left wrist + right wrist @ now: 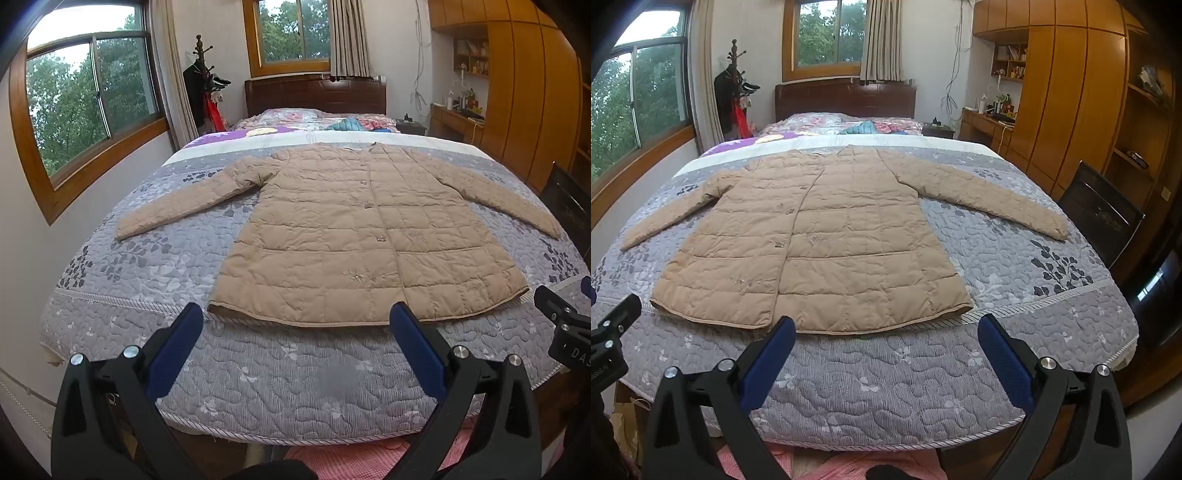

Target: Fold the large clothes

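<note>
A tan quilted coat (351,229) lies flat and buttoned on the bed, hem toward me, both sleeves spread outward; it also shows in the right wrist view (820,240). My left gripper (295,317) is open and empty, held above the foot of the bed just short of the hem, toward its left half. My right gripper (886,325) is open and empty, just short of the hem's right half. The right gripper's body shows at the right edge of the left wrist view (569,325). The left gripper's body shows at the left edge of the right wrist view (609,339).
The bed has a grey floral quilt (258,376) and a dark wooden headboard (314,92). Other clothes (351,125) lie near the pillows. A coat rack (203,81) stands at the back left. Wooden cabinets (1071,92) and a dark chair (1100,214) stand at the right.
</note>
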